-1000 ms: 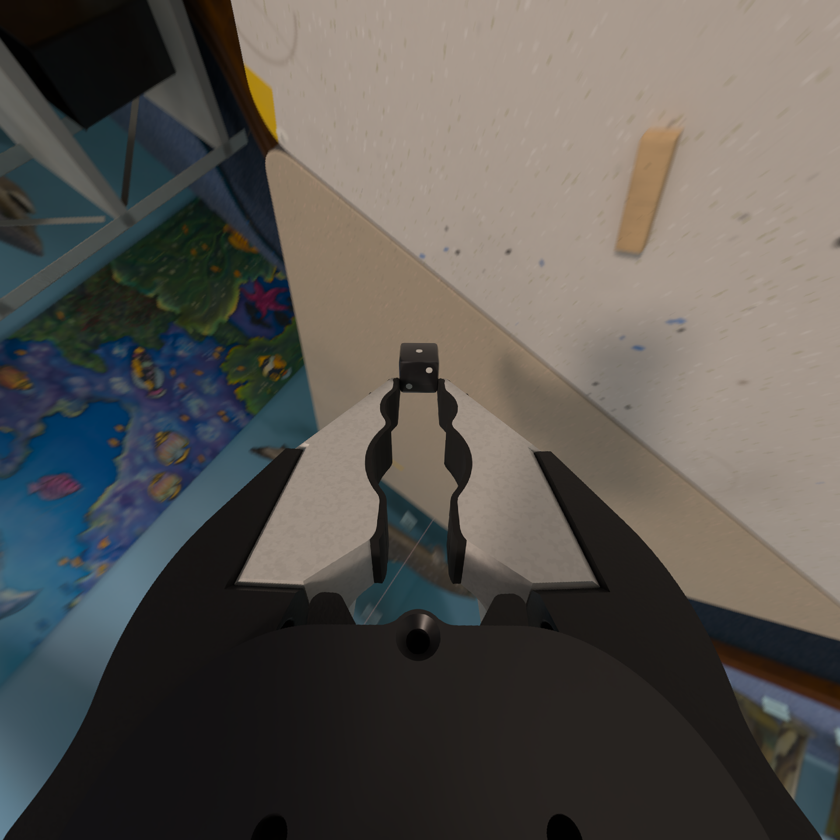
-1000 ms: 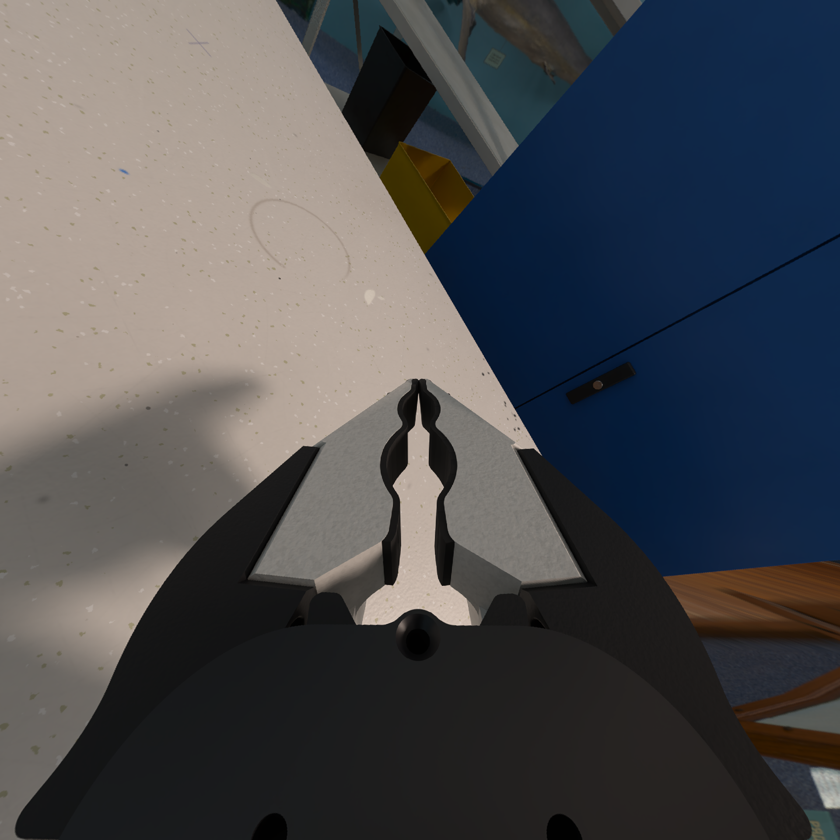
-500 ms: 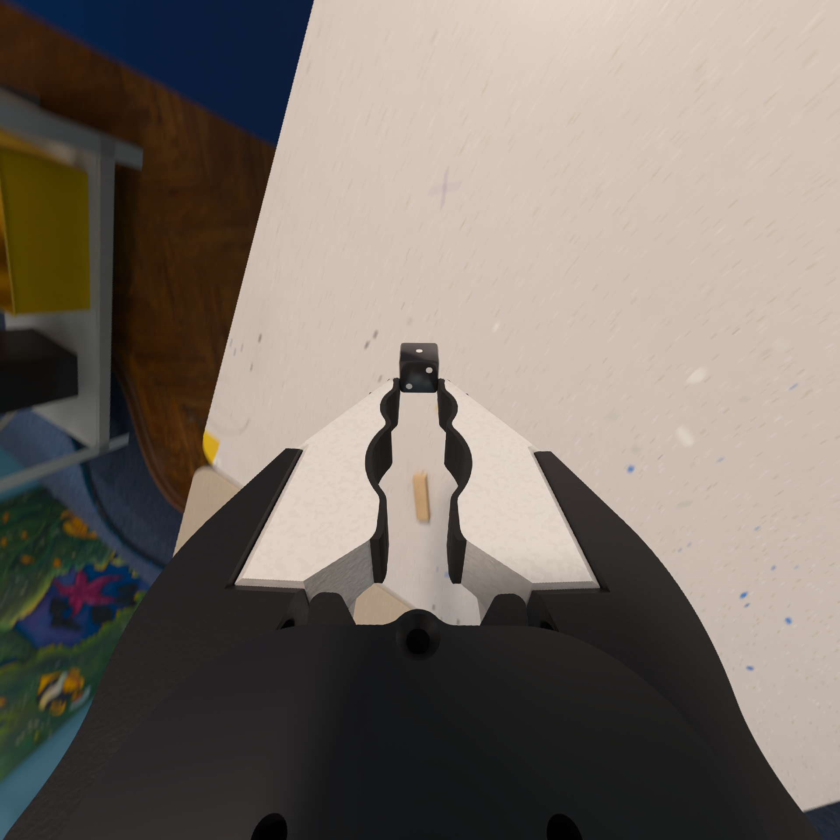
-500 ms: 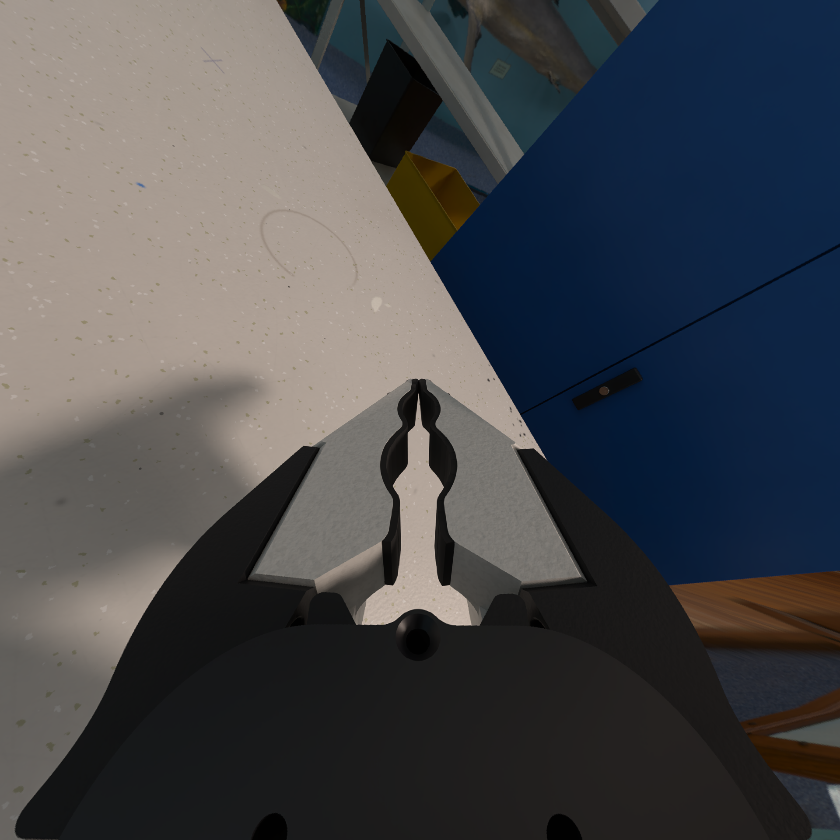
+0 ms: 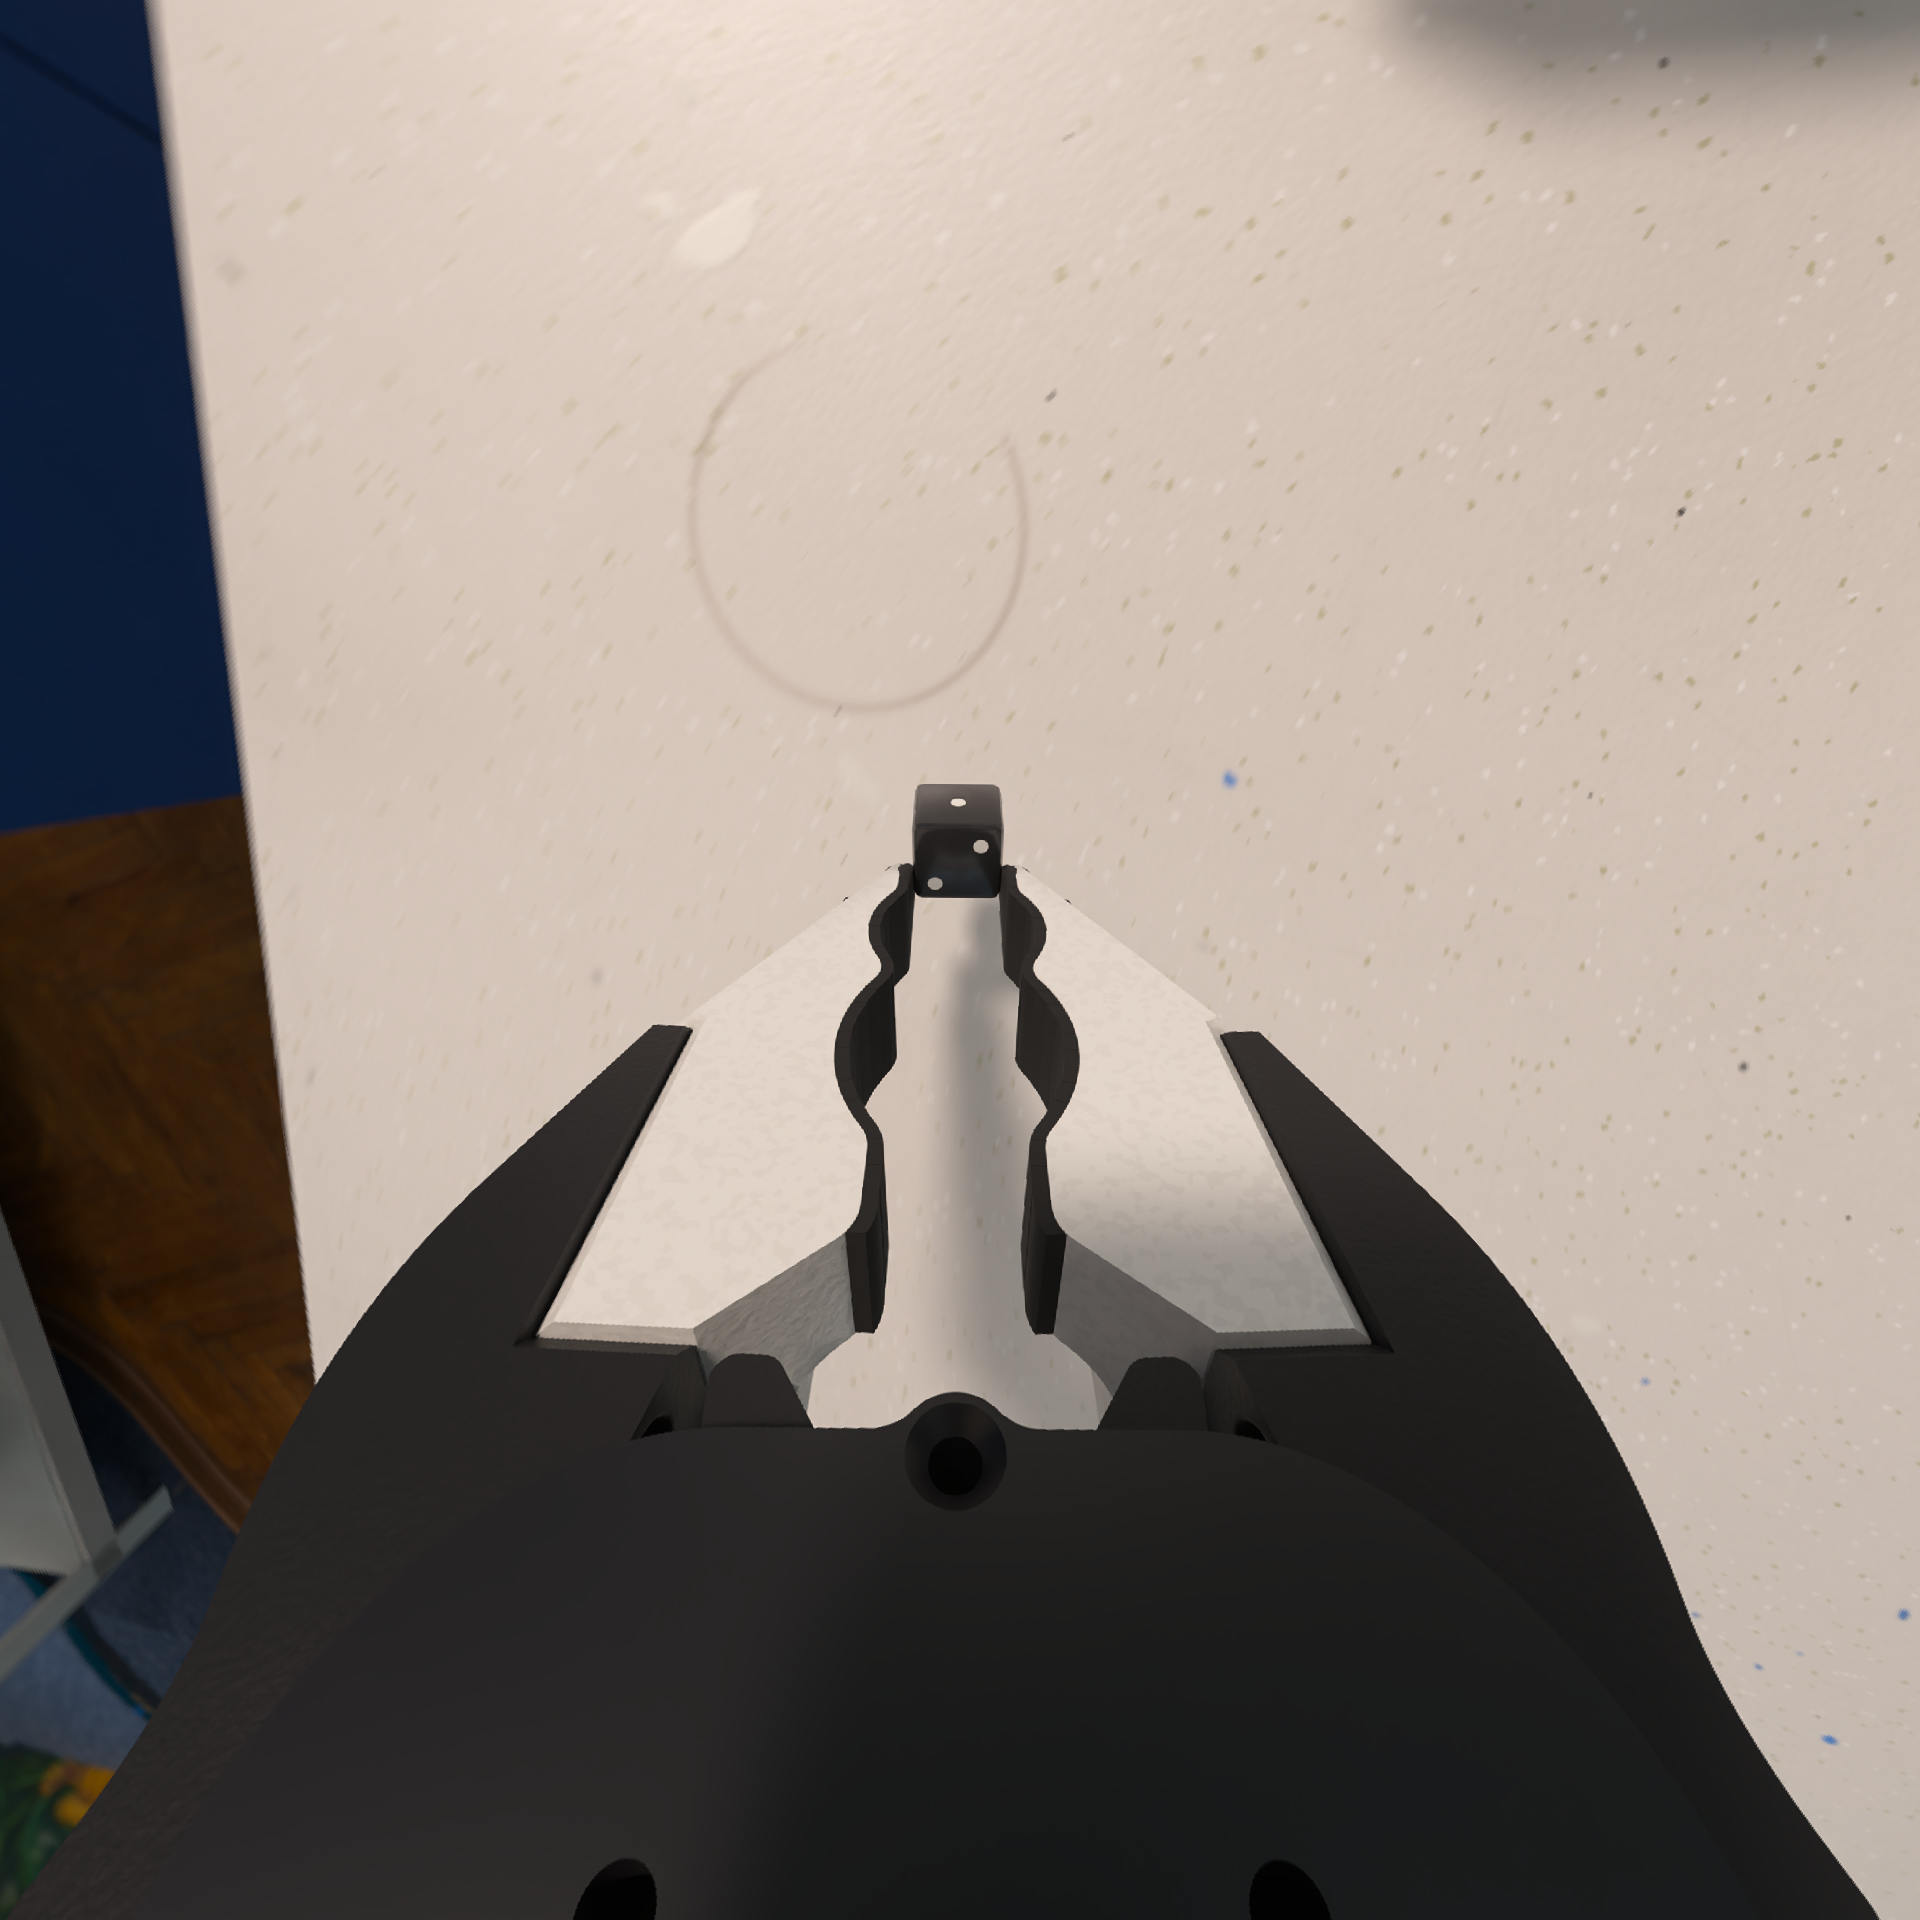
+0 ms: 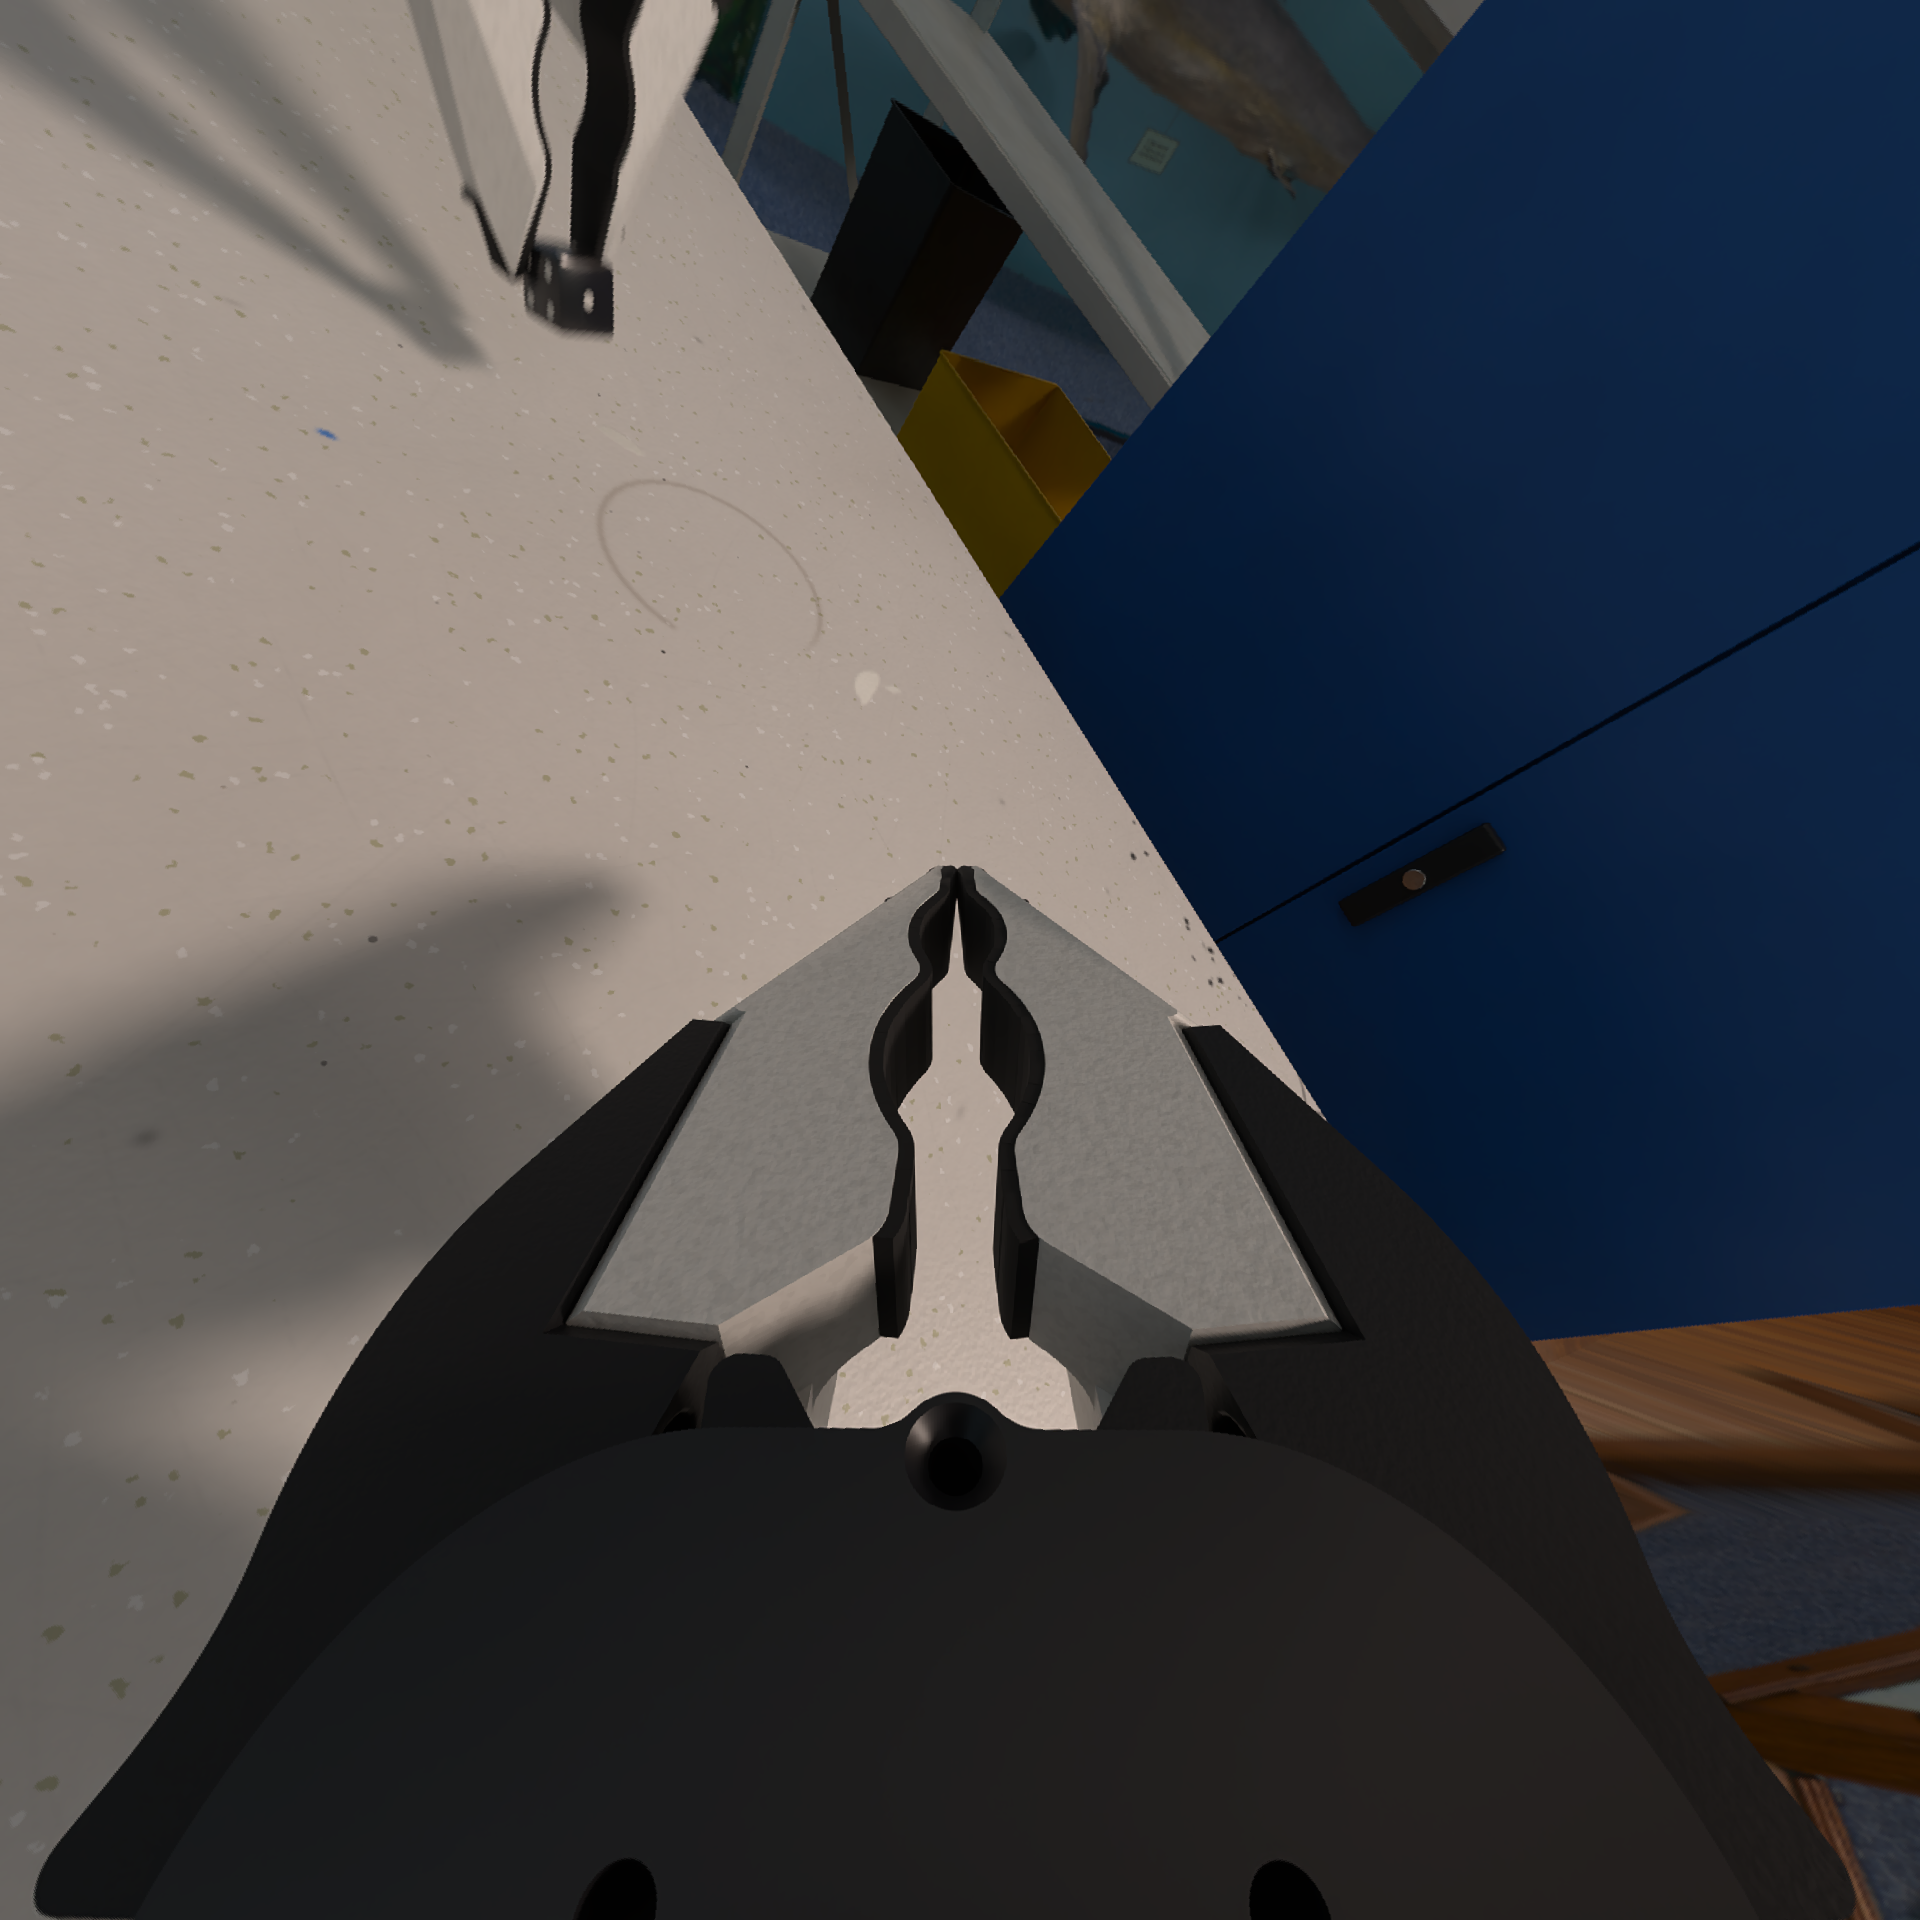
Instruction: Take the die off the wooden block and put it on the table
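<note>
- While my left gripper point(image 5: 957, 883) looks down on the table point(image 5: 1455, 623), its jaws are clamped on the die point(image 5: 957, 841), a small black cube with white pips, pinched right at the tips in the centre of the frame.
- Just above the die in the left wrist view, a faint ring mark point(image 5: 857, 530) sits on the pale speckled surface, and a small whitish spot point(image 5: 715, 231) lies higher up.
- Over on the right wrist view, my right gripper point(image 6: 957, 878) has its jaws together with nothing between them, tips meeting at mid-frame near the table edge.
- Up in the upper left of that same view, the die point(image 6: 568, 288) shows again, gripped by the left gripper's fingers point(image 6: 601, 135) coming down from the top edge.
- Whether the die touches the table there, I cannot tell.
- A blue cabinet point(image 6: 1507, 623) fills the right side, with a yellow box point(image 6: 987, 457) and a black box point(image 6: 914, 249) at upper centre.
- No view shows the wooden block.
</note>
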### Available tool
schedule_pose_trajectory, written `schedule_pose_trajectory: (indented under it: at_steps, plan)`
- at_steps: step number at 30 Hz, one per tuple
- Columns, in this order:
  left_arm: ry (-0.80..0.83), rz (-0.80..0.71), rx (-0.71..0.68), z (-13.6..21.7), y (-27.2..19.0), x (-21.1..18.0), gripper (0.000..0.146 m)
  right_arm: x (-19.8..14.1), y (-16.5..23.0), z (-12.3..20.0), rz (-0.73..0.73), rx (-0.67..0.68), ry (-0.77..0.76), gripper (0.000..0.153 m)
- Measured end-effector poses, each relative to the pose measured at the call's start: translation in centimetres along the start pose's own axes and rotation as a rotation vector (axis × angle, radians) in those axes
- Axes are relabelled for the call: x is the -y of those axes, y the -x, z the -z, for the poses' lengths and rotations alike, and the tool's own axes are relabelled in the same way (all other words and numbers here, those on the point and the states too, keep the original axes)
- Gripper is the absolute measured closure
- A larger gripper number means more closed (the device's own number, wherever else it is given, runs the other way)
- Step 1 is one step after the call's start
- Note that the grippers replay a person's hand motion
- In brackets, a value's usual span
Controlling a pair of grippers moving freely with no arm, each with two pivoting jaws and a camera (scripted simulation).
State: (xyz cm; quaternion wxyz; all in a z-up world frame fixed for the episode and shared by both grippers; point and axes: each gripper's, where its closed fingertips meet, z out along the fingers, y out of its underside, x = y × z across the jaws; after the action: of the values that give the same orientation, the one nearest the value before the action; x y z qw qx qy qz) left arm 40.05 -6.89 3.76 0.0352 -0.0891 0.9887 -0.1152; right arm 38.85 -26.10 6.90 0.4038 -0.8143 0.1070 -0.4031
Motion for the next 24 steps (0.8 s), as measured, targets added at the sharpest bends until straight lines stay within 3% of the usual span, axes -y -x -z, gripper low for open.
schedule_pose_trajectory:
  at_steps: [5,12,14,18,24]
  plan:
    - [0.032,-0.099,-0.032,-2.8,-1.7,1.9,0.130,-0.2,-0.1,0.0,-0.011,0.006,0.001,0.153]
    - [0.042,-0.092,0.000,-2.8,-2.1,2.4,0.130,-0.2,0.0,0.0,-0.018,0.019,-0.006,0.153]
    - [0.009,-0.071,0.010,-2.5,-2.2,2.7,0.130,-0.2,0.0,0.0,-0.018,0.020,-0.007,0.153]
    - [-0.045,-0.028,0.044,-2.0,-2.2,2.9,0.105,-0.1,0.0,0.0,-0.021,0.023,-0.009,0.153]
    - [-0.275,0.088,0.138,0.7,-2.3,3.7,0.110,0.2,0.0,0.1,-0.015,0.015,-0.012,0.153]
